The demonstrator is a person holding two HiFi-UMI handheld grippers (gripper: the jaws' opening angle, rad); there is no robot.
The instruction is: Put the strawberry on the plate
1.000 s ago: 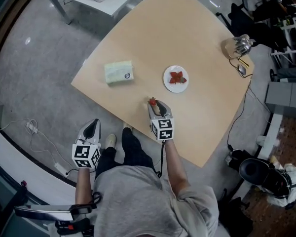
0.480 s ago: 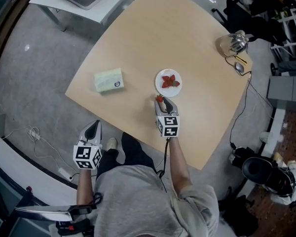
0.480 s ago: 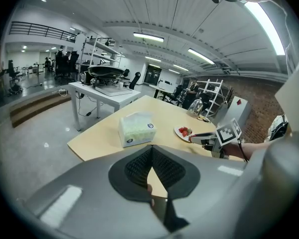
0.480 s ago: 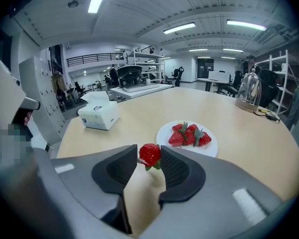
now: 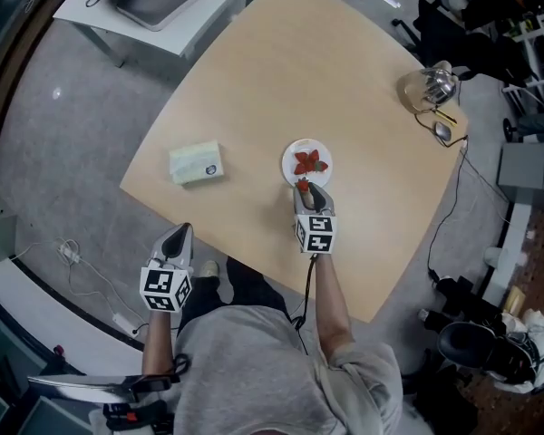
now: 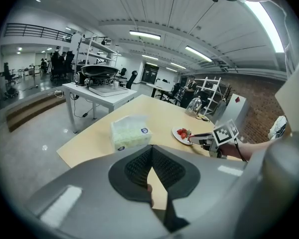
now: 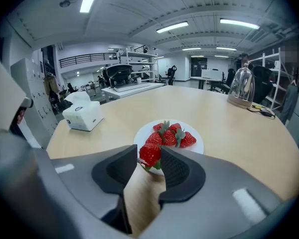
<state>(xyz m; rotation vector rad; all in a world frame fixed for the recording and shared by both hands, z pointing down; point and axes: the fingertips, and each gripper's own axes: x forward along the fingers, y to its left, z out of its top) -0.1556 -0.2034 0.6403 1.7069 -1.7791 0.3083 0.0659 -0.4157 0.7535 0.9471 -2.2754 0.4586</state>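
A white plate (image 5: 319,155) with three strawberries (image 5: 308,162) on it sits near the front of the tan table (image 5: 344,80). My right gripper (image 5: 304,189) is at the plate's near rim, shut on another red strawberry (image 7: 149,154) held at its jaw tips just above the table. In the right gripper view the plate (image 7: 197,146) lies directly behind that berry. My left gripper (image 5: 178,241) hangs beside the person, off the table's front edge over the floor. Its jaws (image 6: 152,148) meet at the tips with nothing between them.
A pale green tissue box (image 5: 196,163) lies on the table left of the plate. A glass dome (image 5: 426,87) and cables sit at the table's far right corner. A white bench (image 5: 154,7) stands beyond the table. Grey floor lies below the left gripper.
My right gripper has carried the strawberry forward across the table to the plate's near rim. The left gripper has stayed beside the body.
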